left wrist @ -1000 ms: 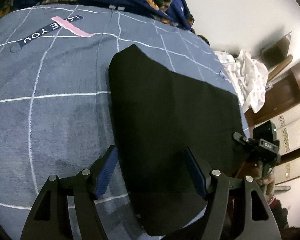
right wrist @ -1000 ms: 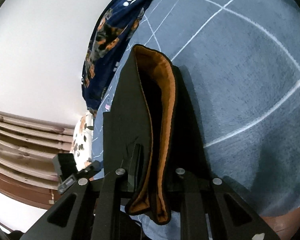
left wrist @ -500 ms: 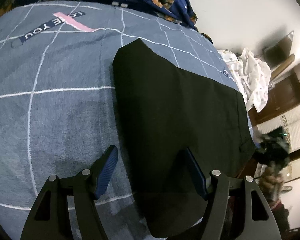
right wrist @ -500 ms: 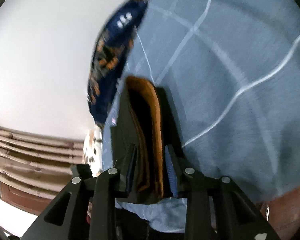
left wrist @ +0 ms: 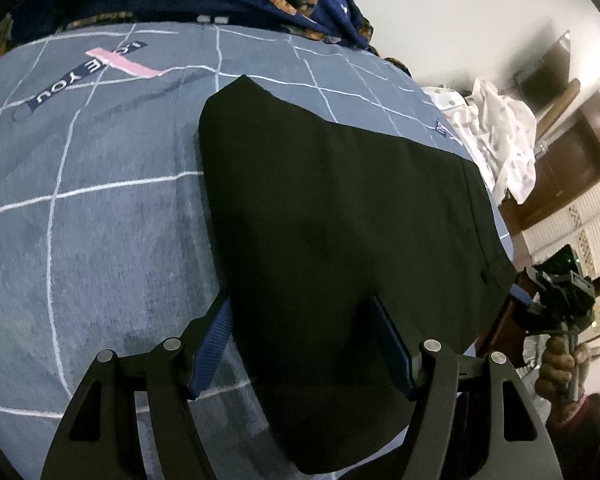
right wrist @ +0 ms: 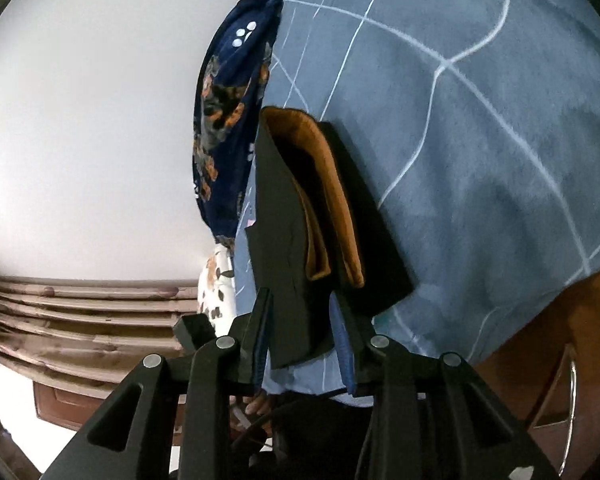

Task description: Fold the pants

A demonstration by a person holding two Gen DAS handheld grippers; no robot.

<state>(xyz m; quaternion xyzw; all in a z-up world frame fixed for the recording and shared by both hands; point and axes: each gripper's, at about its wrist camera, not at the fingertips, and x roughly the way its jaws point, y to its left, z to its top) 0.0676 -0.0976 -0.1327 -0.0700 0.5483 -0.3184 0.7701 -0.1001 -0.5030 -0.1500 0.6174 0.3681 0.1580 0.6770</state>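
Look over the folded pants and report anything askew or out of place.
Mostly tidy: the black pants lie flat on the blue bedsheet. One oddity: at the bed's edge the layers gape, showing orange lining, and one corner overhangs.

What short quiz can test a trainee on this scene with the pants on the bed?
1. True or false: the black pants hang from a hanger.
2. Which colour is the inner lining of the pants? A white, B orange-brown, C green.
3. Fill in: the left tool, over the near part of the pants, has its jaws ___ (open or shut).

Key
1. False: they lie folded on the grey checked bedsheet.
2. B.
3. open.
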